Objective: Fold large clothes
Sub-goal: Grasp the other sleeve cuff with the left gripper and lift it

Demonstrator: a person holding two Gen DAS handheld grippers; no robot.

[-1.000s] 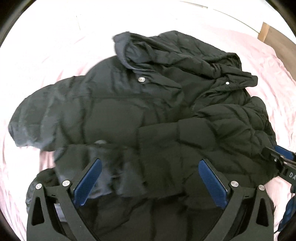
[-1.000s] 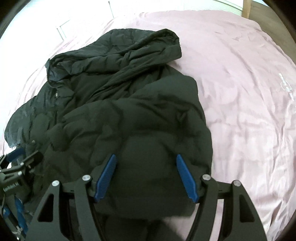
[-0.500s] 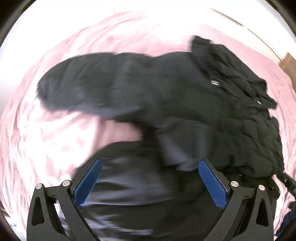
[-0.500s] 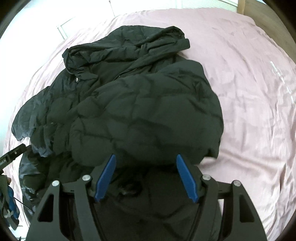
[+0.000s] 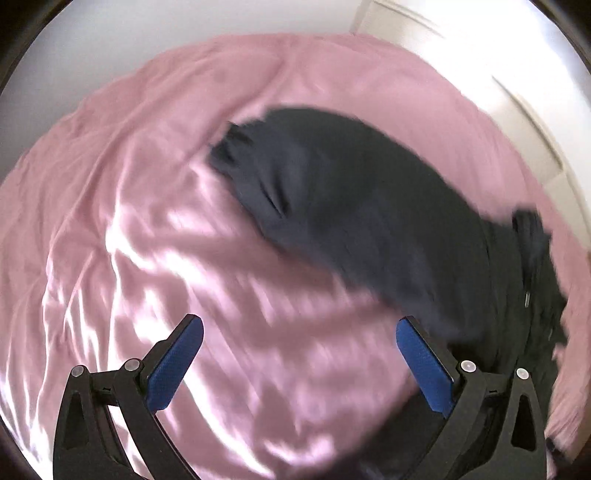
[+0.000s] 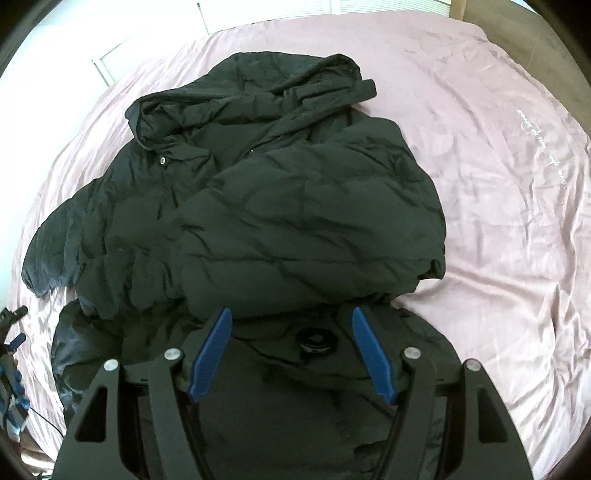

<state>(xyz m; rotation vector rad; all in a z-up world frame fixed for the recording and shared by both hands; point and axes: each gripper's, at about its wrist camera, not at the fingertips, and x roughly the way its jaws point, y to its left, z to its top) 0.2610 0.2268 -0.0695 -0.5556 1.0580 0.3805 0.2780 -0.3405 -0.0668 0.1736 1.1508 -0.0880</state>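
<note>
A black quilted hooded jacket point(image 6: 295, 206) lies on a pink bedsheet point(image 6: 498, 221), its right sleeve folded across the chest and its left sleeve point(image 6: 55, 254) spread out to the left. My right gripper point(image 6: 291, 347) is open and empty above the jacket's lower hem. My left gripper point(image 5: 299, 354) is open and empty over bare sheet point(image 5: 147, 221), with the left sleeve point(image 5: 332, 206) ahead and to the right; this view is motion-blurred. The left gripper's tip shows at the left edge of the right wrist view point(image 6: 11, 332).
The pink sheet covers the whole bed. A white wall and panelled door point(image 5: 517, 92) stand beyond the bed. A wooden headboard point(image 6: 517, 14) shows at the far right corner. Embroidered white script point(image 6: 543, 151) marks the sheet to the right.
My left gripper has swung left off the jacket and now points over bare sheet toward the spread sleeve. My right gripper has drawn back toward the hem, showing more of the jacket.
</note>
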